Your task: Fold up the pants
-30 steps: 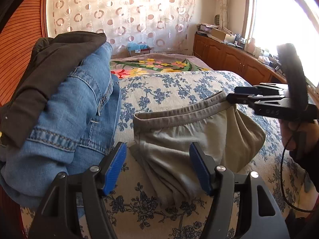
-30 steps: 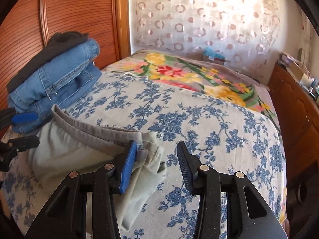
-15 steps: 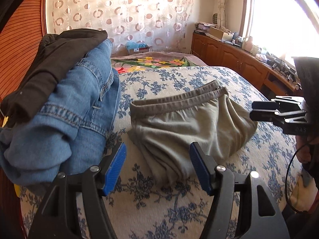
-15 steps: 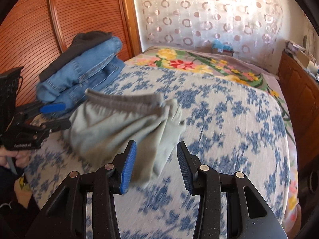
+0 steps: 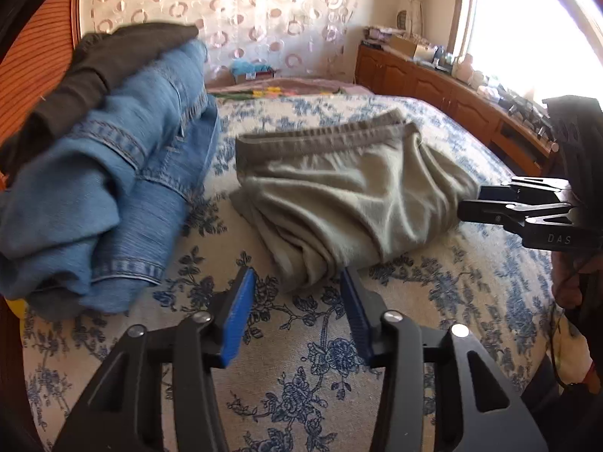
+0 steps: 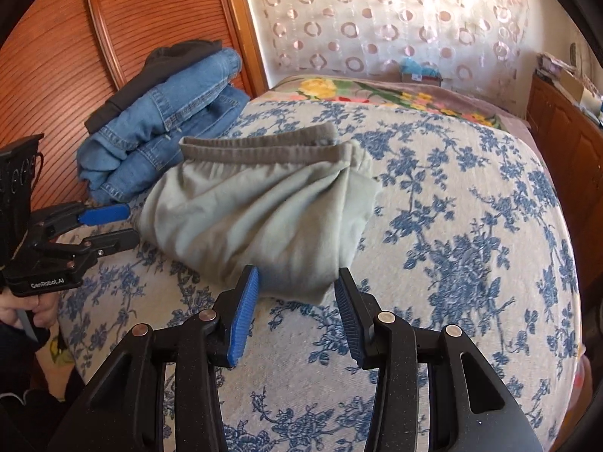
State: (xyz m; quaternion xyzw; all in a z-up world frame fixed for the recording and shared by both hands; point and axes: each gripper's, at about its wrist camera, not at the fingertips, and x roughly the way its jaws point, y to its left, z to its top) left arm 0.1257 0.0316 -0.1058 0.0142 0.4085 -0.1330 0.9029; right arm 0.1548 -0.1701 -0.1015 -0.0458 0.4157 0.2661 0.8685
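Covering most of both views, bed [image 6: 471,226] with blue-flowered spread, carrying everything. Lying near its middle, folded grey-green pants [image 6: 260,211], waistband at the far side, bunched folds falling toward both cameras, long axis running crosswise along the waistband. Stacked just beside the pants on the headboard side, pile of jeans [image 5: 113,188] with a dark garment [image 5: 113,64] on top, close to but seemingly not touching the pants.

Flanking the pants from opposite ends, two claws. Sitting at the pile-side end, left claw [image 5: 294,312], blue pads apart with only bedspread between them, having just narrowed, clamping nothing; nearest fold of the pants just ahead of the tips. Pointing at the window-side end, right claw [image 6: 297,301], pads likewise apart and empty, lower corner of the pants just beyond and between the tips, apparently not pressed.

Judging from this, roughly equal nearness for both, each to its own end; pants ahead of and slightly below both claws, so a short forward reach probably suffices. Unclear whether another fold is due or only a tidy and a shift onto the pile.
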